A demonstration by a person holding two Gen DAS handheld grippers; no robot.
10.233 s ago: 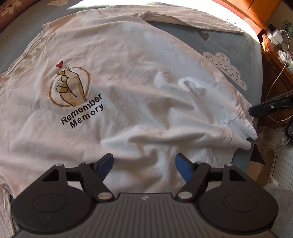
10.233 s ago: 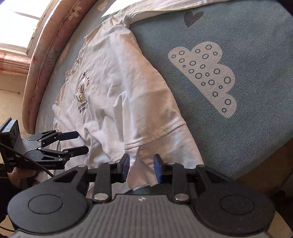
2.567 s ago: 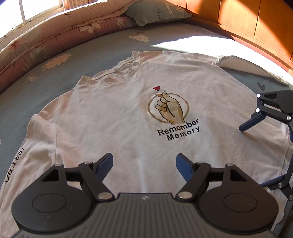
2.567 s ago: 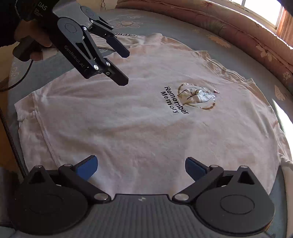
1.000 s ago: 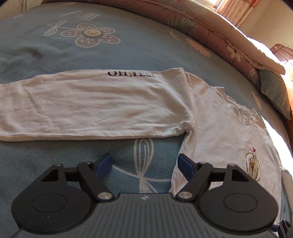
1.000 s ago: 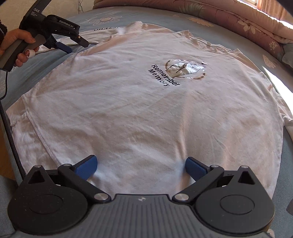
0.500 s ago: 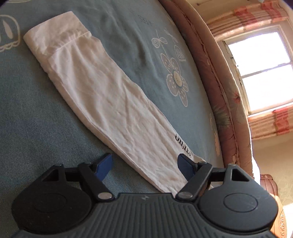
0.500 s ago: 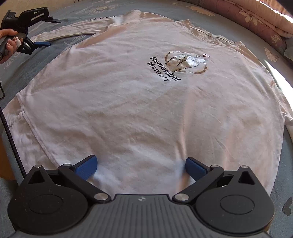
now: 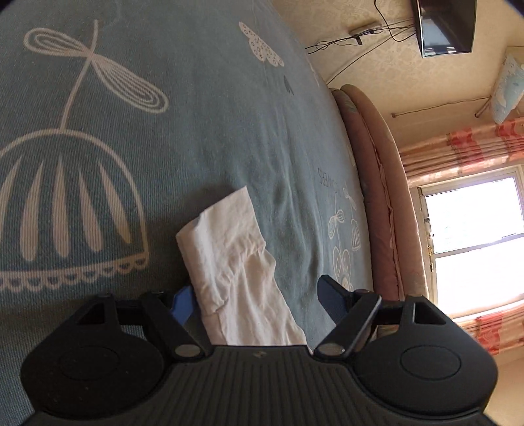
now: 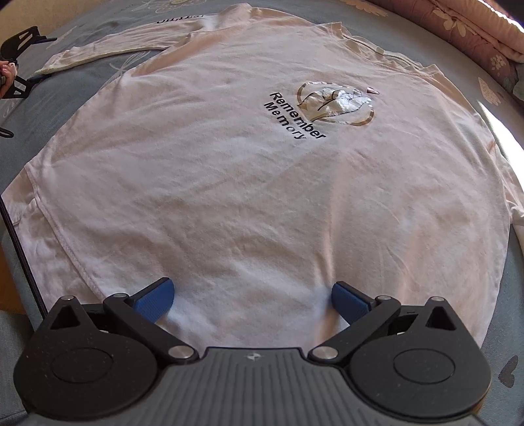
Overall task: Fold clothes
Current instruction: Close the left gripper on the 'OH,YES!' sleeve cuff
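Since it is thin cotton jersey, the white long-sleeved shirt (image 10: 262,183) should handle as a light, limp thing: it will sag from wherever it is lifted, drape rather than hold a crease, and drag a little on the woven blue bedspread (image 9: 203,108) rather than slide freely. I would judge the doubled edges the best places to take it, the cuff, the hem, the shoulder seam, since a pinch in the middle of a single layer only raises a tent.

It lies face up and flat on the bed, print showing. From the right wrist view its long axis runs from the hem, nearest that camera, away to the collar (image 10: 353,32) at the far side, by the rolled pink quilt (image 10: 465,29). One sleeve (image 10: 108,46) stretches straight out to the left from the shoulder, across the body's line, with its cuff (image 9: 222,229) at the far left end.

The left gripper (image 9: 255,298) is low at that cuff, jaws spread wide with the cloth between them. One blue pad sits right beside the cuff's edge, the other stands clear of it, so nothing is pinched. In the right wrist view it shows only as a dark shape at the left edge, a hand (image 10: 5,77) behind it.

The right gripper (image 10: 252,298) points steeply down at the hem area, jaws also spread, both pads resting on or just above the cloth; which, I cannot tell. No fabric is gathered between them.
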